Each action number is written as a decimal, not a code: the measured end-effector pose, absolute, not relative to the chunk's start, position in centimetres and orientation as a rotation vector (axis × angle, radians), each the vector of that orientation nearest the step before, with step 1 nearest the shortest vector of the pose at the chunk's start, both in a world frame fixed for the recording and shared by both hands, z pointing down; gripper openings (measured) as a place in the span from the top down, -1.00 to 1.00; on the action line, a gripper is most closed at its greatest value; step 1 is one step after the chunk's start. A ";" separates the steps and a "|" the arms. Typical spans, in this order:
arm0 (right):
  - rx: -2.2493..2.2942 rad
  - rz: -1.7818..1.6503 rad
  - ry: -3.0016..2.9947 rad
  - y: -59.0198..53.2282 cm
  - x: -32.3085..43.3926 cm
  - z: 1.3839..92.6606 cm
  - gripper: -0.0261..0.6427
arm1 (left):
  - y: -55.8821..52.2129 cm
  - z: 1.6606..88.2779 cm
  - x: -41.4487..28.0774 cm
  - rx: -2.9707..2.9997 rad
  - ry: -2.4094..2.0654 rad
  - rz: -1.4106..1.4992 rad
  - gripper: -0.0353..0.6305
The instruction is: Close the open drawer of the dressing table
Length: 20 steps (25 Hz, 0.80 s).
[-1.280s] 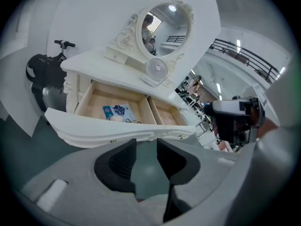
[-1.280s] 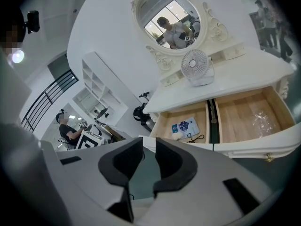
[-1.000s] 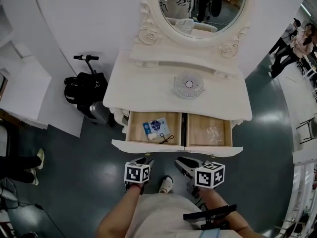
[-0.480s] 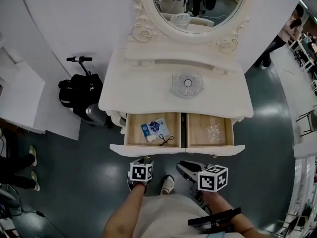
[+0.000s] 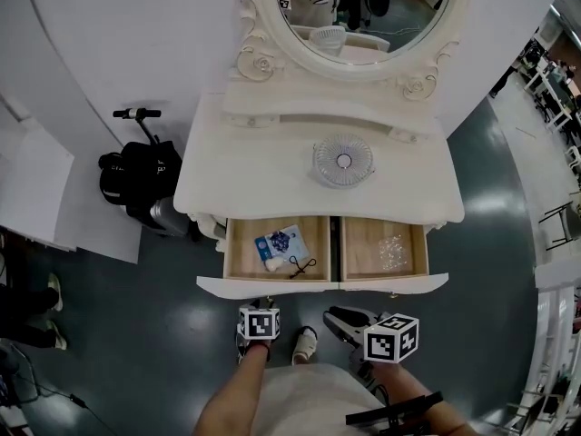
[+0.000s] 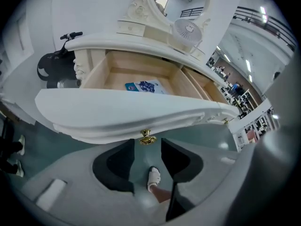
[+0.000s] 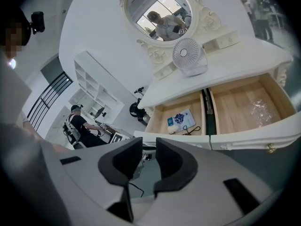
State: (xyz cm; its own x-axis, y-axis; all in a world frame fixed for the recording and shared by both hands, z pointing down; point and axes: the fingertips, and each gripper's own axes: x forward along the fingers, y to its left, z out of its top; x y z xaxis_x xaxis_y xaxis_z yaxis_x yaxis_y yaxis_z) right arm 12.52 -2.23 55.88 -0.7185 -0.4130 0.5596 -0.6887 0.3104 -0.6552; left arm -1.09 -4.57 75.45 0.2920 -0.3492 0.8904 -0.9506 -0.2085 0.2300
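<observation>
blue-printed packet (image 5: 279, 242) in the left drawer (image 5: 268, 287), print too small to read.

On dressing table (image 5: 254, 166): fan (image 5: 343, 160), mirror (image 5: 363, 7) at its 12 o'clock. At fan's 7 o'clock, left drawer (image 5: 243, 254), packet (image 5: 279, 242) inside; at 5 o'clock, right drawer (image 5: 361, 254). At table's 9 o'clock, bag (image 5: 136, 175) on floor.

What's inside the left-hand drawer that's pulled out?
In the left drawer lie a blue-and-white packet, a small white lump and a black cord. The tabletop hides its rear.
</observation>
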 end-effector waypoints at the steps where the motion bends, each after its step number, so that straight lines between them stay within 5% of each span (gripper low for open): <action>1: 0.995 1.370 -2.290 -2.2 12.5 56.0 0.67 | -4.5 75.6 -1.2 1.711 -1.197 0.907 0.35; 20: 1.041 1.407 -2.230 -2.0 14.0 57.2 0.67 | -5.1 77.8 -0.6 1.704 -1.145 0.989 0.48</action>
State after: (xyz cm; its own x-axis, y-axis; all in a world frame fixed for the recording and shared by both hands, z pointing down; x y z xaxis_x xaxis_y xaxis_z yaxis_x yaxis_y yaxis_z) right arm 14.00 -1.95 57.24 -0.6899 -0.4147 0.5933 -0.7140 0.2552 -0.6520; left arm -0.60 -5.09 77.80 0.2728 -0.2903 0.9172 -0.9497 -0.2335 0.2086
